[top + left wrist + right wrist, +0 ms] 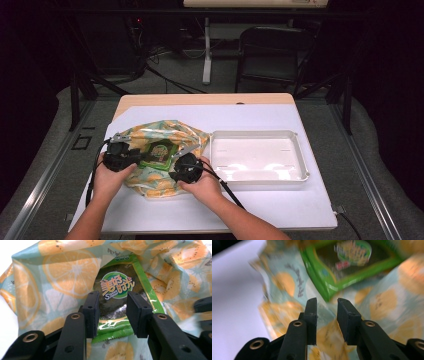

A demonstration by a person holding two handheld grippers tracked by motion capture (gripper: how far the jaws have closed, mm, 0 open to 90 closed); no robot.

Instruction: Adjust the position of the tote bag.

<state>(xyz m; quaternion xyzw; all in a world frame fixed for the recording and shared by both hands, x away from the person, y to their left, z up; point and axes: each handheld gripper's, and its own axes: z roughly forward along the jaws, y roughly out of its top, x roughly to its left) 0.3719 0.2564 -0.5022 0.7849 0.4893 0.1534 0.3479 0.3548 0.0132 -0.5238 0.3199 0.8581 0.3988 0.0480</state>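
Tabletop (280,210): white-covered. You work at its near left; a slip toward the front edge would come from dragging the bag as you lift away.

Tray (300,150): white, shallow, just right of the bag. Sweep your right hand sideways and the trailing cable could knock it.

Bag (165,132): soft cloth printed with orange and lemon slices on pale blue, crumpled, lying on the tabletop left of the tray. Loose folds could fall back over the packet, or snag a pad. The small script printed on it is not readable.

Snack packet (117,297): green-edged, dark centre, lying on the bag between your hands. Its glossy film could slide off the fold. The label reads "Sweet Hour" under large Chinese characters.

Left claw (112,312): jaws apart above the packet's lower end, gripping nothing.

Right claw (327,317): jaws apart over the bag's cloth near the packet's corner, gripping nothing.
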